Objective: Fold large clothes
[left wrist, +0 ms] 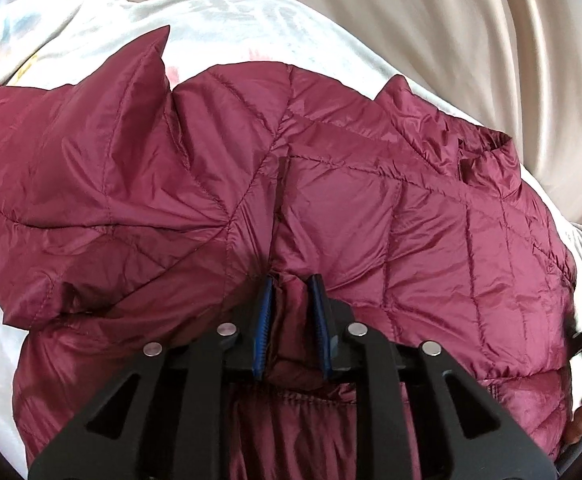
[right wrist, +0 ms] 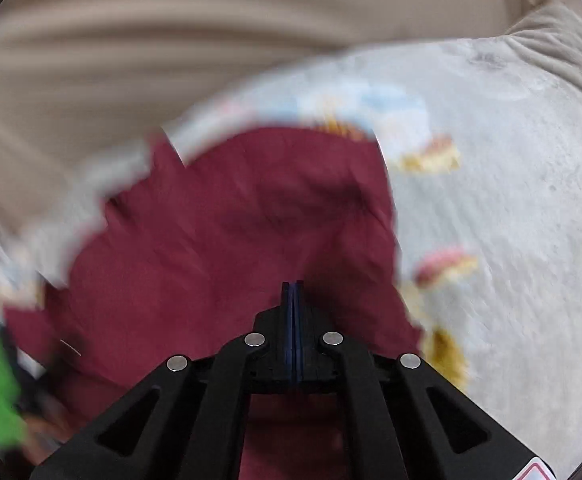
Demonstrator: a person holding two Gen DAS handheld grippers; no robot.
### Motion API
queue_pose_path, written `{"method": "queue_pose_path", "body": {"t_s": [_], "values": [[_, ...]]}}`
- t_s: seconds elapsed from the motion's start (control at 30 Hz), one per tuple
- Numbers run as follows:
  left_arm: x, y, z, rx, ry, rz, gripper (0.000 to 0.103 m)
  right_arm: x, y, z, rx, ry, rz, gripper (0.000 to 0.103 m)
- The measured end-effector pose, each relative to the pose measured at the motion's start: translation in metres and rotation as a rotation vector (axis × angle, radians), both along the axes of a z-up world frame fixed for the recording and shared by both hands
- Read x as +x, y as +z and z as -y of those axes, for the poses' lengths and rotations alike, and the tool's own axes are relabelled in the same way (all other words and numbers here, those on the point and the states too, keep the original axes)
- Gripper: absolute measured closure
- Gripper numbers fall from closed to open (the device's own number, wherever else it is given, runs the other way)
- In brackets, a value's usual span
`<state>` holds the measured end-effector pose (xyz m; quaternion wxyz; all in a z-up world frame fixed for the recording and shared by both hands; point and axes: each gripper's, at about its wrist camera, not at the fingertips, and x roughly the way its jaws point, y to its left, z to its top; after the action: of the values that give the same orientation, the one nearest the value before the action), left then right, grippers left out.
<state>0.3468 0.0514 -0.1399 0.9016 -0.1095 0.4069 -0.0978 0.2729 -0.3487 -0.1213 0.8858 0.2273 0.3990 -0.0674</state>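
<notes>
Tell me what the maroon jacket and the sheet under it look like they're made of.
Maroon jacket: likely thin nylon or polyester shell with padded fill; it has a slight sheen, crinkles and stitched quilting squares. Sheet: looks like matte woven cotton or a blend, pale with faded printed patches; exact fibre can't be told.

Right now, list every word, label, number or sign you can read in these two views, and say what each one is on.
None can be read.
Jacket: no label or brand shows.
Bedsheet: faded coloured prints only, no letters.
Right tool: a red-edged sticker at the bottom corner, cut off and too small to read.
</notes>
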Motion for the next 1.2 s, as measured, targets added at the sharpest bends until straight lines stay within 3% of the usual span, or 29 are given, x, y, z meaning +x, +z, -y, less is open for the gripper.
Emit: {"method": "queue_pose_path", "body": {"t_s": [0.07, 0.17, 0.27, 0.3, 0.37, 0.47, 0.5, 0.57, 0.63, 0.67, 0.8, 0.97, 1.07, 1.2], "values": [[-0.001, -0.001, -0.003, -0.004, 0.000, 0.000, 0.084, -0.017, 0.014, 0.010, 0.046, -0.074, 0.056, 0.103], [0.002, -0.002, 0.000, -0.006, 0.000, 0.000, 0.084, -0.035, 0.028, 0.007, 0.020, -0.095, 0.116, 0.102], [0.001, -0.002, -0.002, -0.006, 0.000, -0.001, 0.084, -0.014, -0.013, 0.009, 0.024, -0.071, -0.042, 0.103], [0.001, -0.002, -0.001, -0.002, 0.001, 0.000, 0.084, -0.016, -0.016, 0.012, 0.059, -0.079, -0.008, 0.103], [-0.003, 0.000, -0.004, 0.017, 0.007, 0.001, 0.084, -0.021, -0.010, 0.012, 0.095, -0.122, -0.039, 0.103], [-0.019, 0.012, -0.012, 0.081, 0.028, 0.001, 0.084, -0.045, 0.021, -0.011, 0.031, -0.134, -0.037, 0.099], [-0.029, 0.020, -0.024, 0.067, 0.039, 0.003, 0.083, -0.060, 0.032, -0.020, 0.021, -0.114, -0.022, 0.096], [-0.046, 0.035, -0.056, 0.047, 0.094, 0.001, 0.069, -0.084, 0.052, -0.047, -0.013, -0.058, 0.004, 0.093], [-0.060, 0.049, -0.100, 0.013, 0.194, 0.013, 0.041, -0.109, 0.064, -0.068, -0.057, 0.001, 0.013, 0.090], [-0.063, 0.055, -0.126, -0.008, 0.254, 0.015, 0.039, -0.122, 0.068, -0.083, -0.073, 0.044, 0.009, 0.090], [-0.049, 0.069, -0.228, -0.075, 0.461, 0.004, 0.034, -0.154, 0.057, -0.140, -0.084, 0.162, -0.017, 0.085], [-0.016, 0.064, -0.316, -0.118, 0.666, -0.008, 0.033, -0.171, 0.039, -0.201, -0.007, 0.245, -0.062, 0.082], [0.008, 0.049, -0.334, -0.164, 0.708, -0.042, 0.033, -0.169, 0.036, -0.229, -0.003, 0.277, -0.082, 0.081], [0.040, 0.031, -0.320, -0.116, 0.670, -0.055, 0.036, -0.165, 0.038, -0.255, -0.013, 0.296, -0.088, 0.076]]}}
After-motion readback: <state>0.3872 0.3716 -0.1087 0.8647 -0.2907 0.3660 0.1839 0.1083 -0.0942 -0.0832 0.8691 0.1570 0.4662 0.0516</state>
